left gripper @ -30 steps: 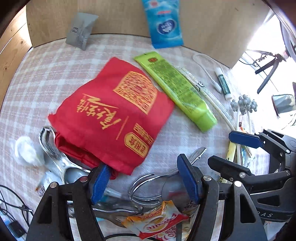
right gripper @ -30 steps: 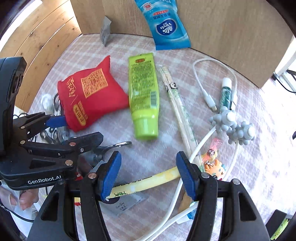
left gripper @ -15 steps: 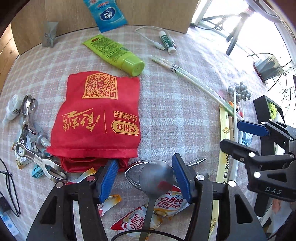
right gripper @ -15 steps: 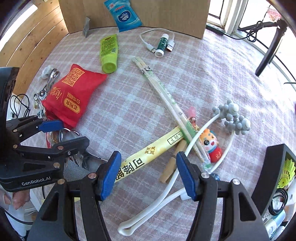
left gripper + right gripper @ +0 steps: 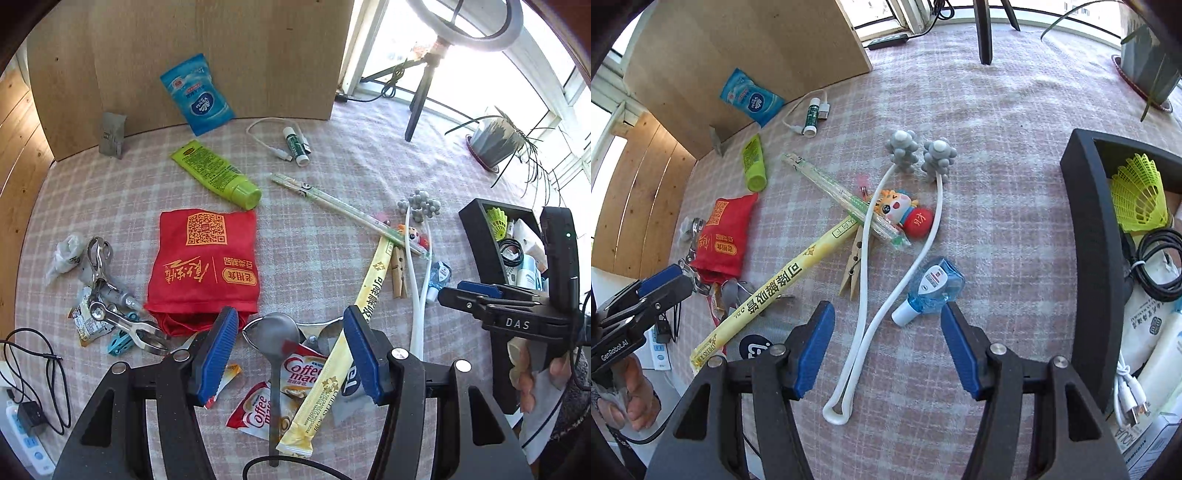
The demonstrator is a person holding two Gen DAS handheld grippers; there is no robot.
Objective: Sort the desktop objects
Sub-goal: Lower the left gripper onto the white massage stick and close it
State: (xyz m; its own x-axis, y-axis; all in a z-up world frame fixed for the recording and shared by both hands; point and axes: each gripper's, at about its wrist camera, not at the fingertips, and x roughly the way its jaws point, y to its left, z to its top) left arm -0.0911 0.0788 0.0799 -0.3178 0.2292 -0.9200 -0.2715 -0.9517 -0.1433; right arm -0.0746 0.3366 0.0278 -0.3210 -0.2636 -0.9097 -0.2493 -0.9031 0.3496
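In the left wrist view the left claw [image 5: 288, 352] sits at the bottom of the frame. Its blue pads have just closed in a little, then stopped, and they still stand apart with nothing pinched. A spoon [image 5: 276, 339] and a yellow stick packet [image 5: 332, 373] lie on the cloth below the gap, not touched by the pads. A second ago the red bag [image 5: 207, 269] filled the middle of this view. Now it sits smaller at centre left, and much more of the cloth shows, with the green tube [image 5: 218, 175] above the bag and the blue tissue pack [image 5: 197, 94] at upper left against the board. So the camera has pulled up and away.

In the right wrist view the right claw [image 5: 888, 349] is at the bottom too. Its pads have just come in a tiny bit, but they are wide apart and hold nothing. The white massager [image 5: 864, 295] runs up from between them, and the blue tape roller [image 5: 932, 286] lies just beside the right pad. A second ago this view looked at the red bag and green tube. Now a black box [image 5: 1089, 258] has come into view at the right edge (it already has a yellow shuttlecock [image 5: 1141, 192] and cables in it).

I think the box is where things go. Most things are still out on the cloth, so the sorting looks far from done. The tape roller looks like the nearest thing to grab next.
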